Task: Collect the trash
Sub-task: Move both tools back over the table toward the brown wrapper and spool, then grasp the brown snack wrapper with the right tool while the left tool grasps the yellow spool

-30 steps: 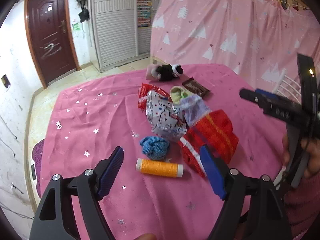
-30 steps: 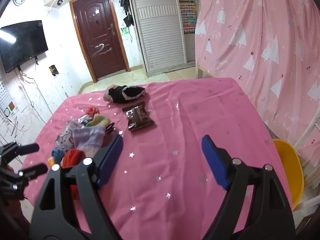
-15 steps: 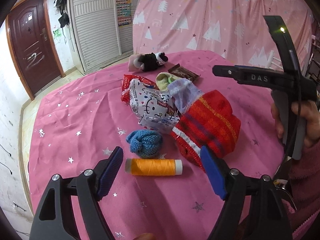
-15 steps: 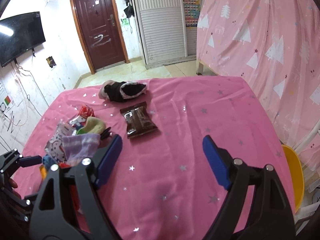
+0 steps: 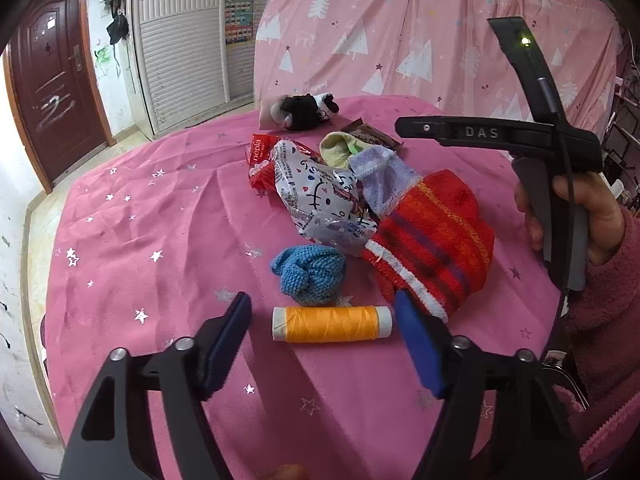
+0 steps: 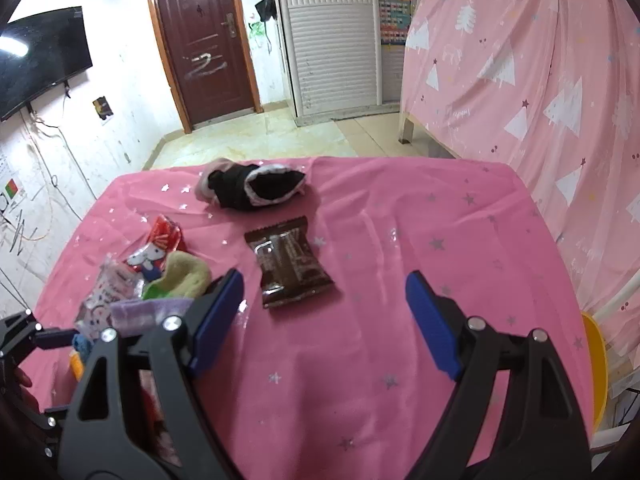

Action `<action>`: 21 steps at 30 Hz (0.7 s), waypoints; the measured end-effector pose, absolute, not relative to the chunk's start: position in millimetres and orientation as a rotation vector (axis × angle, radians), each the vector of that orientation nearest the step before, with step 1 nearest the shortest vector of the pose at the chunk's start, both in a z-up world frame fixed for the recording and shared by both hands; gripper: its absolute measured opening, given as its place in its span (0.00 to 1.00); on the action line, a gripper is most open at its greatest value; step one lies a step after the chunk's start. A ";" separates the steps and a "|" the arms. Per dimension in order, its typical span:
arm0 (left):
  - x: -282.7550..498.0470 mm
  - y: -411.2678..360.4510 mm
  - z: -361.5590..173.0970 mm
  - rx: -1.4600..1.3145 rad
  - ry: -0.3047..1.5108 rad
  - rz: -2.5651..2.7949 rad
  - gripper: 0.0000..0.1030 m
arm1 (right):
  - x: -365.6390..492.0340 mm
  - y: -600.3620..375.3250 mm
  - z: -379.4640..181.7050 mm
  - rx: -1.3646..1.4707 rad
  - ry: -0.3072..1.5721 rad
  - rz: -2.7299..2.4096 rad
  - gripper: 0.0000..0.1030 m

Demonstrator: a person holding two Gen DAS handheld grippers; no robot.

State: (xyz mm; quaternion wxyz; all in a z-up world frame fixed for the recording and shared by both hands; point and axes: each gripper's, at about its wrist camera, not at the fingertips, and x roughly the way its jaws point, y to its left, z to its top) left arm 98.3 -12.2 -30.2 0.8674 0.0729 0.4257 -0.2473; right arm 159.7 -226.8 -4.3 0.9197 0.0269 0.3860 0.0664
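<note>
The orange thread spool (image 5: pixel 331 324) lies on its side on the pink star-printed surface (image 5: pixel 152 248) and serves as the landmark for the rest. The left claw (image 5: pixel 324 334) has just been narrowing around it: the spool sits between the two blue pads (image 5: pixel 418 344), with a small gap on the left side, while the right pad stands just at the spool's white end, and contact there cannot be told. Just beyond the spool rests a blue knitted ball (image 5: pixel 310 274), and beyond and right of the spool lies a red striped sock (image 5: pixel 434 240). Farther beyond the spool is the trash: a crumpled white cartoon-printed wrapper (image 5: pixel 324 204) touching the sock, a red wrapper (image 5: pixel 260 160) behind it, and a brown snack packet (image 6: pixel 290 266) farther still, lying flat and apart from the heap. A lavender sock (image 5: pixel 382 178) and a pale yellow sock (image 5: pixel 336 150) sit between those wrappers and the packet, and a black-and-white sock (image 5: pixel 306 110) lies farthest from the spool. The right claw (image 6: pixel 324 320) stands wide and empty above the surface, the brown packet between its pads' lines but untouched. The right hand (image 5: pixel 580 216), in a pink fleece sleeve (image 5: pixel 608 320), grips that tool's handle well right of the spool.
</note>
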 end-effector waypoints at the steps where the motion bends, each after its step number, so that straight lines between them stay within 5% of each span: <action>1: 98.6 -12.9 -30.9 0.152 0.895 -0.524 0.54 | 161.2 -227.2 -5.0 0.057 0.797 0.134 0.77; 14: 94.1 -0.9 -28.1 0.110 0.873 -0.498 0.50 | 199.0 -208.7 -19.4 0.021 0.889 0.151 0.76; 21: 94.5 13.1 -20.0 0.067 0.860 -0.454 0.50 | 201.8 -204.4 -21.5 -0.004 0.911 0.165 0.39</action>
